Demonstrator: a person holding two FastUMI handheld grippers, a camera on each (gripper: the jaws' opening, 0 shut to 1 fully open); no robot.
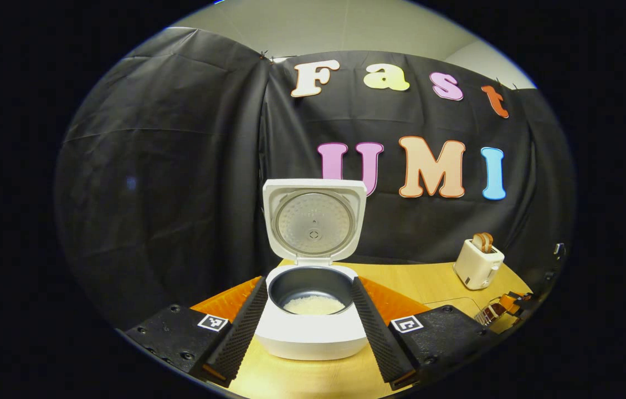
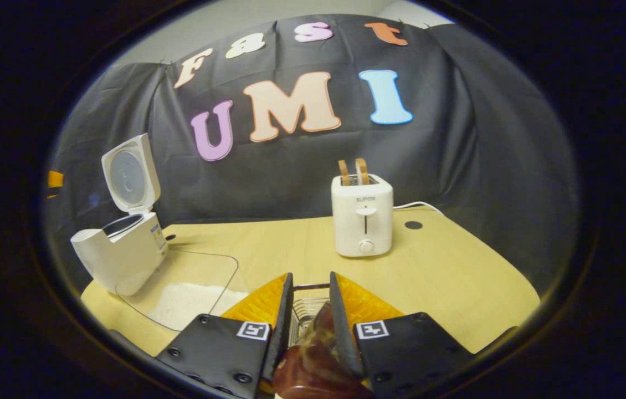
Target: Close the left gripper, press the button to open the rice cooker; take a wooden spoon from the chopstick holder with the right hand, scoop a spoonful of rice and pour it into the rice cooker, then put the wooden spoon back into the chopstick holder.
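The white rice cooker (image 1: 311,332) stands right in front of my left gripper (image 1: 308,282), lid (image 1: 314,221) raised. White rice (image 1: 313,305) lies in its dark pot. My left gripper is open, one finger on each side of the cooker body, touching nothing. In the right gripper view the cooker (image 2: 122,252) is at the far left. My right gripper (image 2: 311,277) is shut on a glossy brown wooden spoon (image 2: 313,360), directly over the wire chopstick holder (image 2: 307,310). A clear container of rice (image 2: 191,302) sits left of it.
A white toaster (image 2: 363,221) with two bread slices stands mid-table, its cord running off to the right. The left gripper view has the toaster (image 1: 478,265) at the right, and the right gripper (image 1: 512,303) by the holder (image 1: 487,315). An orange mat (image 1: 396,305) lies under the cooker.
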